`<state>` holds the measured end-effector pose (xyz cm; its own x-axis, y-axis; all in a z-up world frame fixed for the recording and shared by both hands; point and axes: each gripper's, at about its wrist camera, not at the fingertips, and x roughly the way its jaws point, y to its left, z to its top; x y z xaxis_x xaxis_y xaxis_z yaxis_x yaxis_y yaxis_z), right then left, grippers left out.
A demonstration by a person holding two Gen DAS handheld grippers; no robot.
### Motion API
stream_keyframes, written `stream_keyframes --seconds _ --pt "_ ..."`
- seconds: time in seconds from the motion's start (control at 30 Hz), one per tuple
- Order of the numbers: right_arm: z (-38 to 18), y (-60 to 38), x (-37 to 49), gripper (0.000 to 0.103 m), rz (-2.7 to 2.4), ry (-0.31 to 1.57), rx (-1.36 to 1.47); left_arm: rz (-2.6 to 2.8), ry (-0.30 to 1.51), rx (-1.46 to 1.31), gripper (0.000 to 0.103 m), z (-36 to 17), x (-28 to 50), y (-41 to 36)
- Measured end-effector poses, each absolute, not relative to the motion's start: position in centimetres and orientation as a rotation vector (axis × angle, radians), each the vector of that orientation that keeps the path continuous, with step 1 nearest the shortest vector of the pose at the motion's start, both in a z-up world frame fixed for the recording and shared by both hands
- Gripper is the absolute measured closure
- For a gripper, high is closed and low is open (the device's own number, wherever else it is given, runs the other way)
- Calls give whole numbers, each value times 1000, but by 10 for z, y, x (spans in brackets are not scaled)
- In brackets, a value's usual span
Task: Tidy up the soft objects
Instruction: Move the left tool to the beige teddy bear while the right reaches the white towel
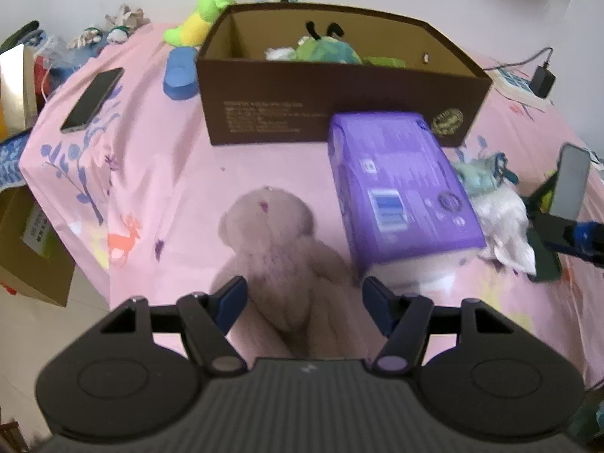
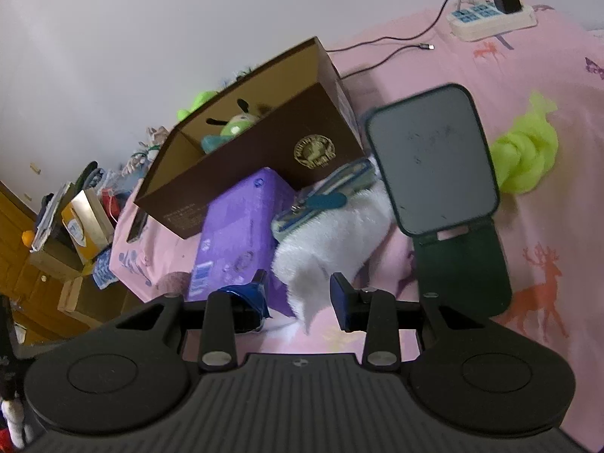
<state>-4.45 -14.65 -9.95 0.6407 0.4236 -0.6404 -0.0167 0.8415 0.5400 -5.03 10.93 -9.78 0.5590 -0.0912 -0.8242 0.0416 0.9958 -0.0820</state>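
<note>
Black phone (image 1: 92, 99) on pink sheet (image 1: 170, 188), power strip (image 2: 490, 19), folding stand (image 2: 434, 158)

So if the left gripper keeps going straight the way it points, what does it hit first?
Most likely the teddy bear: it lies on the pink sheet right ahead of the open left gripper, though depth is hard to judge.

Nothing legible: blurred print and round gold seal (image 1: 447, 122) on brown box (image 1: 264, 87); purple pack (image 1: 407, 188) print unreadable.
</note>
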Motion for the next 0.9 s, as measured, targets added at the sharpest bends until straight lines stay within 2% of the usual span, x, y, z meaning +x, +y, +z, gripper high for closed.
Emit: stream_keyframes --seconds 0.47,0.9 --pt "-111 -157 -38 84 294 903 553 -60 1002 -101 36 -112 -77 109" --pt "-112 -164 -27 83 289 900 615 11 897 -80 36 -99 -62 123"
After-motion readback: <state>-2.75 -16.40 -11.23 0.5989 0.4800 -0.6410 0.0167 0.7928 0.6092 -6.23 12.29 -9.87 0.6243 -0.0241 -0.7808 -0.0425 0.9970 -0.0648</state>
